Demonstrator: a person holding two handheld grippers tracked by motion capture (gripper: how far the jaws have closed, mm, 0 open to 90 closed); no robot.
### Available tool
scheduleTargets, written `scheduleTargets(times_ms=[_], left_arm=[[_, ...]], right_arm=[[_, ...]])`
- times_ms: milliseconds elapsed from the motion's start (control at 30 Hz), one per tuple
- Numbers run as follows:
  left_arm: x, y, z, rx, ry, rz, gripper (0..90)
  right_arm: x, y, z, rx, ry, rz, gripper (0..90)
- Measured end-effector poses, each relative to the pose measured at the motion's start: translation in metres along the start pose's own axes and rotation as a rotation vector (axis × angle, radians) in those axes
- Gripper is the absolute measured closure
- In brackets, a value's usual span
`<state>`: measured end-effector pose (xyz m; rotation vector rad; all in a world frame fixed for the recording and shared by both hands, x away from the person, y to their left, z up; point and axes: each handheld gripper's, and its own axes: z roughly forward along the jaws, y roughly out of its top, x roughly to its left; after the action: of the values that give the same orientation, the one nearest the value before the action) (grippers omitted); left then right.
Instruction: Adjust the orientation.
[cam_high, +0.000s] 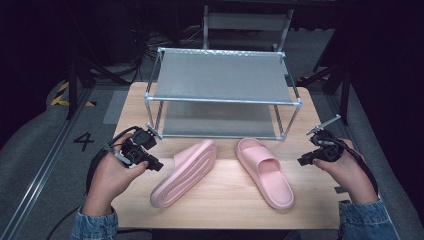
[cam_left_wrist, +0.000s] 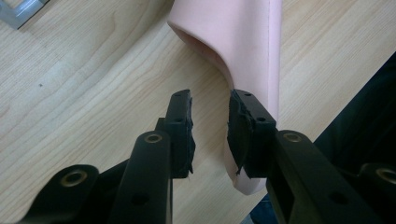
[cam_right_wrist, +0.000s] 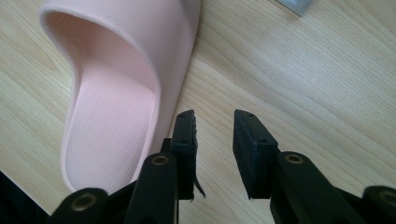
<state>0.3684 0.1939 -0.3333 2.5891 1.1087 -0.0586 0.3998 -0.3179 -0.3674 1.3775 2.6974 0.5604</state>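
Observation:
Two pink slippers lie on the wooden table (cam_high: 320, 120). The left slipper (cam_high: 186, 171) is flipped sole-up; in the left gripper view this slipper (cam_left_wrist: 243, 42) shows its strap side just beyond my jaws. The right slipper (cam_high: 264, 171) sits upright; the right gripper view shows its dotted footbed (cam_right_wrist: 112, 102) left of my jaws. My left gripper (cam_high: 154, 163) hovers just left of the overturned slipper, open with nothing between its pads (cam_left_wrist: 211, 130). My right gripper (cam_high: 303, 161) hangs right of the upright slipper, open and empty (cam_right_wrist: 214, 149).
A two-tier metal shoe rack (cam_high: 222, 80) with grey fabric shelves stands at the back of the table, both shelves bare. A rack foot (cam_left_wrist: 21, 11) shows at the top left of the left gripper view. Dark floor and cables surround the table.

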Motion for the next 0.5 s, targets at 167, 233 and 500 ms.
scheduleTargets(times_ms=[167, 233, 500], left_arm=[[-0.002, 0.005, 0.005, -0.033, -0.051, -0.004, 76.4], [-0.005, 0.01, 0.009, -0.033, -0.052, -0.007, 79.9], [-0.012, 0.023, 0.021, -0.012, -0.04, 0.01, 87.2]], right_arm=[[0.0, 0.001, 0.002, -0.005, 0.002, 0.0, 69.8], [0.002, 0.001, 0.003, -0.002, 0.003, -0.007, 69.6], [0.003, -0.001, 0.004, -0.002, 0.004, -0.011, 69.6]])
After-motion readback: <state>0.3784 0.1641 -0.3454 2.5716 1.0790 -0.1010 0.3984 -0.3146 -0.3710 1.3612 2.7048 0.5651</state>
